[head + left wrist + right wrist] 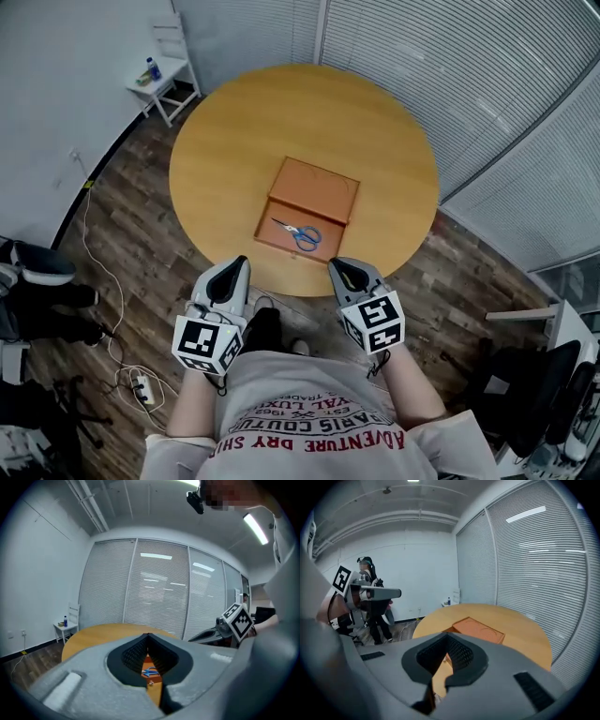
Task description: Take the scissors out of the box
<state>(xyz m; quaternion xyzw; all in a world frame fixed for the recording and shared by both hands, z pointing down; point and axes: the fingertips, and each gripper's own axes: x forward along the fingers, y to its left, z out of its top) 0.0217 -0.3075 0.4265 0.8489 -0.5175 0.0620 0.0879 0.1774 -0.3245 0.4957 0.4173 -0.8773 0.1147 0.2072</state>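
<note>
An open orange-brown box [281, 211] lies in the middle of the round wooden table [394, 159], its lid [314, 187] folded back on the far side. Blue-handled scissors [301, 234] lie in the box's near tray; they also show through the gap under the left jaws as scissors [150, 671]. My left gripper [240, 262] and right gripper [336, 265] hover side by side at the table's near edge, short of the box. Both are shut with nothing held. The right gripper view shows the lid [478, 627] ahead of the right gripper [448, 635]; the scissors are hidden there.
A small white side table [167, 84] with a bottle stands far left by the wall. A cable and power strip [141, 384] lie on the wood floor. Dark chairs [539, 384] stand at the right. A person [370, 606] stands off to the left. Blinds line the back.
</note>
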